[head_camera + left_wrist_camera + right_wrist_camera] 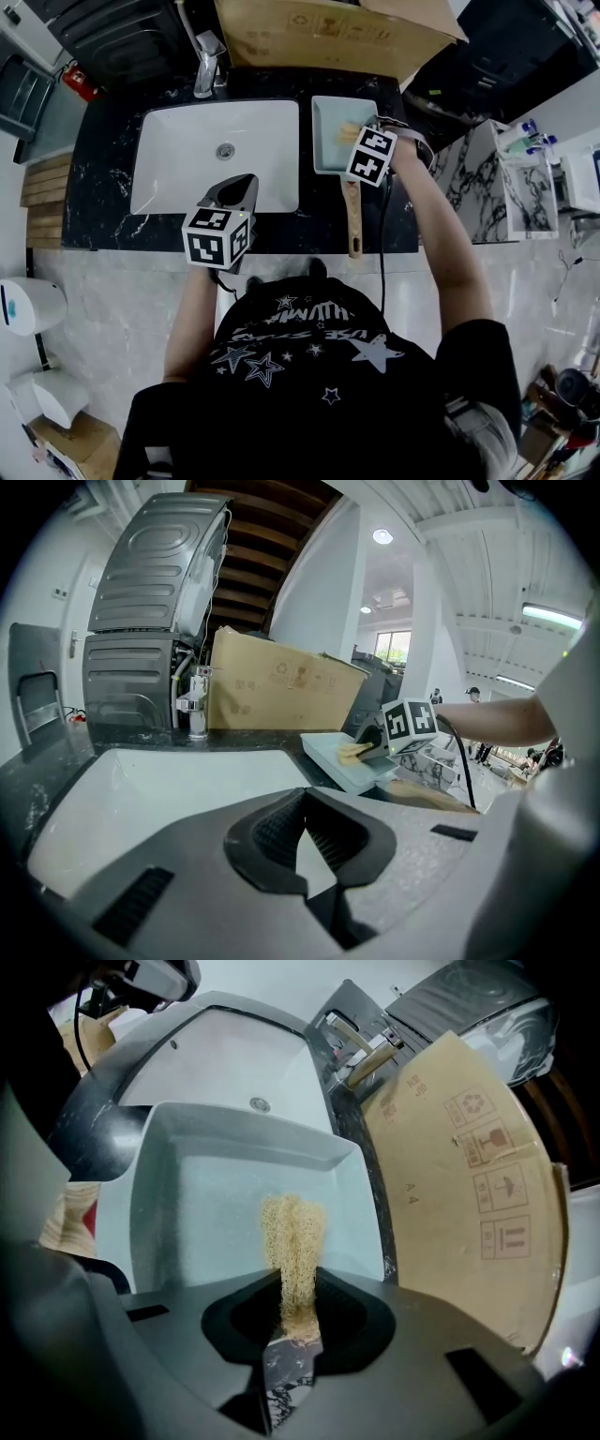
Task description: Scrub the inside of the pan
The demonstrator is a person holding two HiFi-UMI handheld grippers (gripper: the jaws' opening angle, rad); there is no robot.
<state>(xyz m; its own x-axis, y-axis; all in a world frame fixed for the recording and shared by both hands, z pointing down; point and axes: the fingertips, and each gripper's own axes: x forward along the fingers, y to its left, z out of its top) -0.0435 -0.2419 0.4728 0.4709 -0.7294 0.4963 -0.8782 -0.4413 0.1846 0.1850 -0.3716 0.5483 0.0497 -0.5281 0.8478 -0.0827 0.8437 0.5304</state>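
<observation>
A pale blue-green square pan (328, 141) sits on the black marble desk (103, 169), just right of the white rectangular sink (187, 141) and towards the desk's back edge. Its light wooden handle (353, 220) points straight to the desk's front edge and reaches it.

The right gripper (292, 1283) hangs over the pan. Its jaws are clenched on a tan mesh scrubbing pad (292, 1237), which sticks out past the jaws. The pad's free end lies at about the middle of the pan's inner floor and appears to touch it. In the head view the gripper's marker cube covers the pan's front right corner.

The left gripper (302, 799) is held over the front part of the sink, near its front rim. Its jaws are closed tip to tip with nothing between them, well apart from the pan.

A chrome tap (206, 64) stands at the back edge behind the sink, and a large brown cardboard box (328, 33) stands along the back edge behind the pan.
</observation>
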